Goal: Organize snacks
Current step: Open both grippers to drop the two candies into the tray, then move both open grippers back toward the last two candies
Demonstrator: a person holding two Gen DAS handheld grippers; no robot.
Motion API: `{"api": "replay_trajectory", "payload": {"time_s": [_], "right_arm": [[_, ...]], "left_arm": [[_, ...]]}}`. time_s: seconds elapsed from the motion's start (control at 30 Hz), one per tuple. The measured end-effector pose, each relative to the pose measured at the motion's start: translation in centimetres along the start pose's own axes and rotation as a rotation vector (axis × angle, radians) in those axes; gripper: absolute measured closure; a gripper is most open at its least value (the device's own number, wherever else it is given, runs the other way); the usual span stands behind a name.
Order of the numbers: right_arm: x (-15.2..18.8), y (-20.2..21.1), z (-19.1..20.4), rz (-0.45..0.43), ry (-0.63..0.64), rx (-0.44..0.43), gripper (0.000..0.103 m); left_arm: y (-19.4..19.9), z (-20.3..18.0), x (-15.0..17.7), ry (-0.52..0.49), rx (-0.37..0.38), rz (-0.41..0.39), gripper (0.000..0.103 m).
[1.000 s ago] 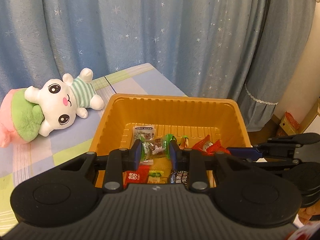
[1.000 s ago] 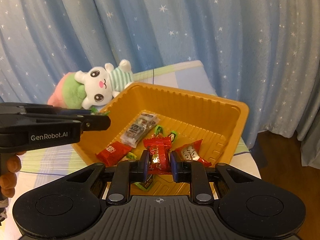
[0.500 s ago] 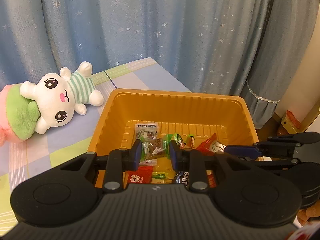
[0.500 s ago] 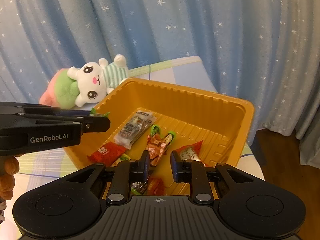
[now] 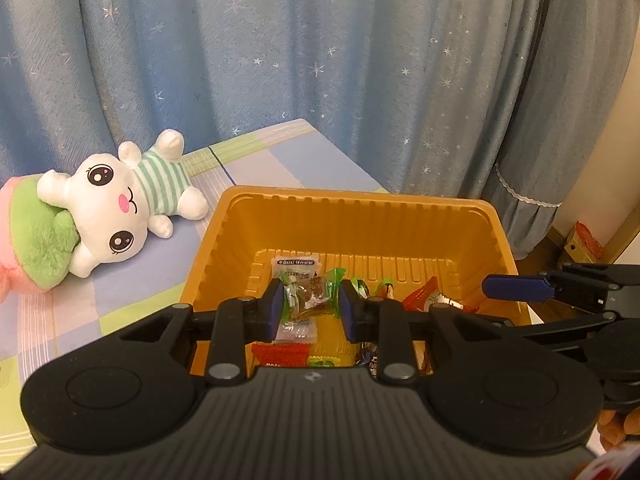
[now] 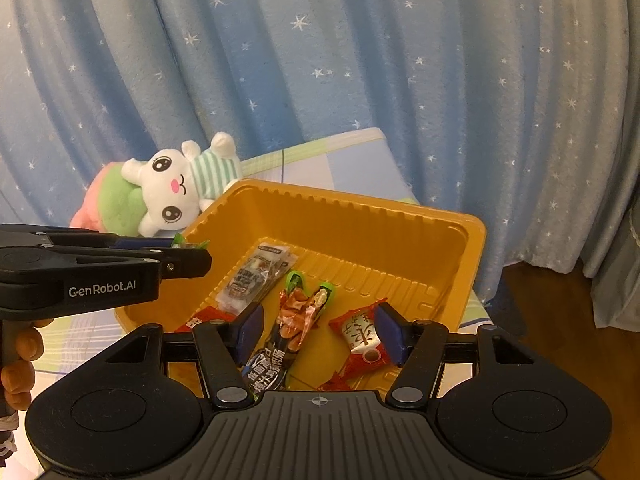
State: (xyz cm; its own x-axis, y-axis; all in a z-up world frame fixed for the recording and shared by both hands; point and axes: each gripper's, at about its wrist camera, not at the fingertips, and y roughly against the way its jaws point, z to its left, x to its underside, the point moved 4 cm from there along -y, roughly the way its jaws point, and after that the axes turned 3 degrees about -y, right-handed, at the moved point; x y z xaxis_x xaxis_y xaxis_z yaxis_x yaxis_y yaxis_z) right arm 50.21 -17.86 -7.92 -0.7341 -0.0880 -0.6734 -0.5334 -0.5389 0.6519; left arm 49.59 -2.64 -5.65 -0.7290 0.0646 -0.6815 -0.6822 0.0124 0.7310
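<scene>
An orange tray holds several wrapped snacks. My left gripper is shut on a clear green-edged candy packet and holds it above the tray's near side; it also shows in the right wrist view over the tray's left rim. My right gripper is open and empty above the tray, with a green-tipped orange snack and a red packet lying below between its fingers. It shows in the left wrist view at the tray's right rim.
A white plush bunny on a green and pink cushion lies left of the tray on the checked cloth. Blue starred curtains hang close behind. A wooden floor lies to the right.
My right gripper opened and let go of the red snack, which dropped into the tray, then opened wider. My left gripper rose a little, still holding its packet.
</scene>
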Motion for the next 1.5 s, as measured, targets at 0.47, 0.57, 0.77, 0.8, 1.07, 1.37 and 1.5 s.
{"api": "replay_trajectory", "payload": {"time_s": [0.47,0.57,0.77,0.8,1.07,1.37,1.5], "right_arm": [[-0.1,0.8,0.1,-0.012,-0.004,0.004,0.041],[0.0,1.2,0.1,-0.018,-0.005,0.001,0.039],[0.3,2.4,0.4,-0.039,-0.006,0.0,0.024],[0.4,2.5,0.5,-0.039,-0.005,0.0,0.023],[1.0,4.7,0.8,-0.061,-0.019,-0.002,0.018],[2.4,8.3,1.6,-0.086,-0.022,-0.003,0.017],[3.4,9.7,2.2,-0.09,-0.02,-0.008,0.017]], "left_arm": [[-0.1,0.2,-0.5,-0.004,-0.034,-0.024,0.055],[0.4,0.3,-0.2,0.001,-0.036,-0.02,0.049],[2.1,0.9,0.5,0.03,-0.046,-0.022,0.033],[2.5,1.0,0.6,0.037,-0.05,-0.023,0.031],[5.9,1.4,2.1,0.082,-0.047,-0.035,0.025],[9.9,1.1,4.3,0.122,-0.038,-0.034,0.022],[11.8,1.0,5.8,0.14,-0.034,-0.035,0.022]]}}
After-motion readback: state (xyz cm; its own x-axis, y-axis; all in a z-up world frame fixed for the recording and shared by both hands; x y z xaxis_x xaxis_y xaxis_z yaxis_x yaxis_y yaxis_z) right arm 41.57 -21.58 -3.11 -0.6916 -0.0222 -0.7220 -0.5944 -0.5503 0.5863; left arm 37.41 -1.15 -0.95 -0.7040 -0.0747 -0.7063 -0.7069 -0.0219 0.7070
